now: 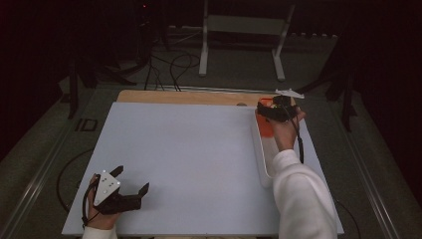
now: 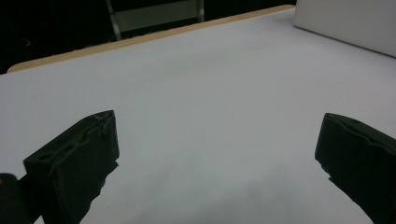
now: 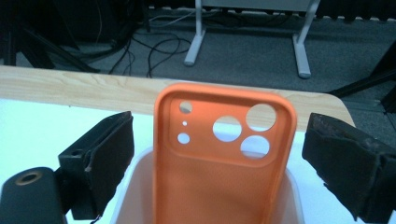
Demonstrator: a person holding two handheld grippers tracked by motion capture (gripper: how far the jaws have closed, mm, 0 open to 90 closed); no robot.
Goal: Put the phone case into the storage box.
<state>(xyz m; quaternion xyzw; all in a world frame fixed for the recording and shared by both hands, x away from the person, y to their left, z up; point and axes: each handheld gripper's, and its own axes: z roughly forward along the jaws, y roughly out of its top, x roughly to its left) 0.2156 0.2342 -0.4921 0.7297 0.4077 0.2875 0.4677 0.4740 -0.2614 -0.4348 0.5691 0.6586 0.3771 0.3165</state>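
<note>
Jaws of my right gripper (image 3: 219, 158) stand spread around the orange case (image 3: 224, 154), centre frame, propped in the tray (image 1: 262, 159); I'd back straight out, touching nothing.

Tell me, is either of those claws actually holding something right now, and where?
Nothing is held. The right gripper stands open either side of the orange phone case in the white tray, pads apart from it. The left gripper is open.

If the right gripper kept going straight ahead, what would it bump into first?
Probably the orange phone case, standing in the white tray right between the right gripper's open jaws. Neither pad touches it. Beyond it lies the table's wooden edge.
</note>
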